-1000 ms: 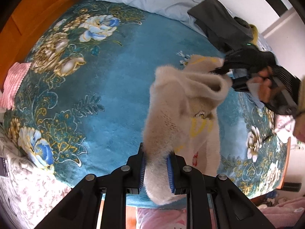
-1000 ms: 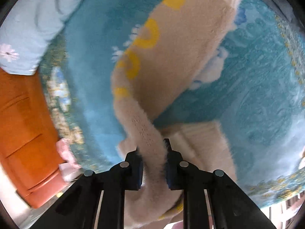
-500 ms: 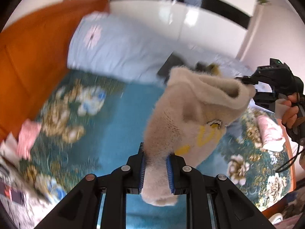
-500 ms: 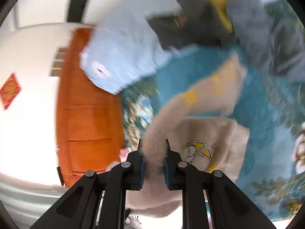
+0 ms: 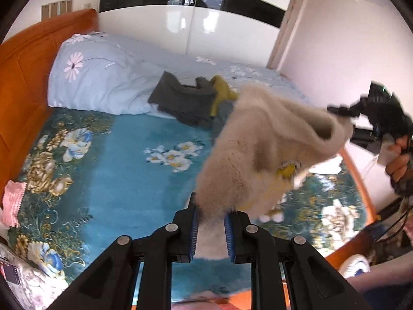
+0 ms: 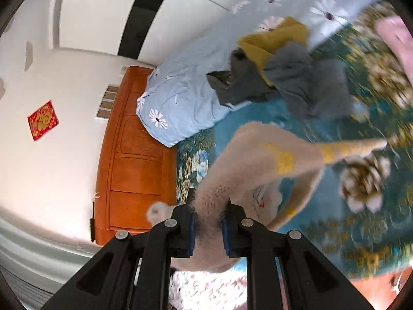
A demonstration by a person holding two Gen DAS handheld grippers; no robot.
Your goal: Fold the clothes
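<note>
A fluffy cream sweater (image 5: 260,139) with yellow markings hangs in the air above the blue flowered bed cover (image 5: 124,170). My left gripper (image 5: 210,228) is shut on one edge of it. My right gripper (image 6: 206,228) is shut on another edge of the cream sweater (image 6: 258,160), whose sleeve trails off to the right, blurred. In the left wrist view the right gripper (image 5: 343,115) shows at the far right, held by a hand (image 5: 398,162), with the sweater stretched between the two.
A heap of dark grey and mustard clothes (image 5: 191,98) lies against the light blue quilt (image 5: 103,82) at the bed's head. An orange headboard (image 5: 23,59) stands left. A pink cloth (image 5: 11,201) lies at the left edge. White wardrobe doors (image 5: 180,25) close the back.
Both grippers have lifted the sweater up off the bed and tilted from looking down at the cover to looking across the room. The sweater now hangs stretched between them.
</note>
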